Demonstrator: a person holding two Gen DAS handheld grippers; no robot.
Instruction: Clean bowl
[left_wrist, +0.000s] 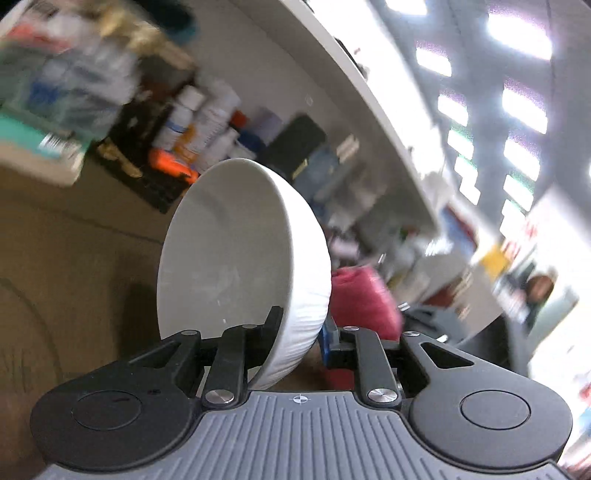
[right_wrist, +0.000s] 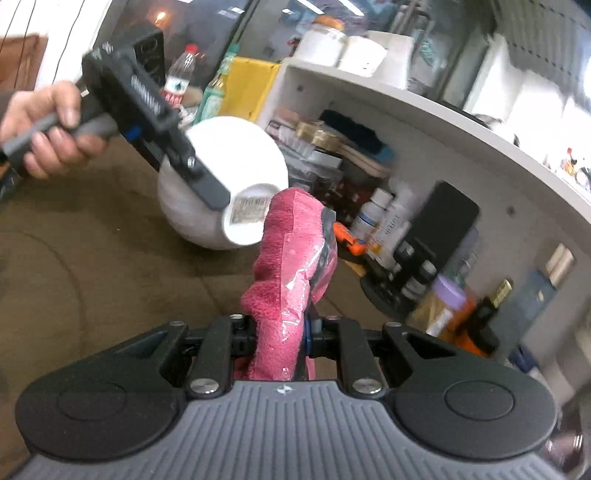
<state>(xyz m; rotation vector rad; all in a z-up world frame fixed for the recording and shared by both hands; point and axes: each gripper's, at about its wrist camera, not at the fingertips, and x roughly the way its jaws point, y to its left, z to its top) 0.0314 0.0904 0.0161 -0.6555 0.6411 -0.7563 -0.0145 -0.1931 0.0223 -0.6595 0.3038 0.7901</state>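
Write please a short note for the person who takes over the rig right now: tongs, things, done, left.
Left tongs: shut on the rim of the white bowl, held tilted above the brown table.
Right tongs: shut on the pink cloth, which stands up beside the bowl's base.
Done: both things are picked up.
Left: wipe the bowl with the cloth; I cannot tell whether any wiping has happened.

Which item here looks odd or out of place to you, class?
The pink cloth in the right gripper has clear plastic film and grey tape stuck on it. The white bowl, clamped by its rim in the left gripper, shows no spill.
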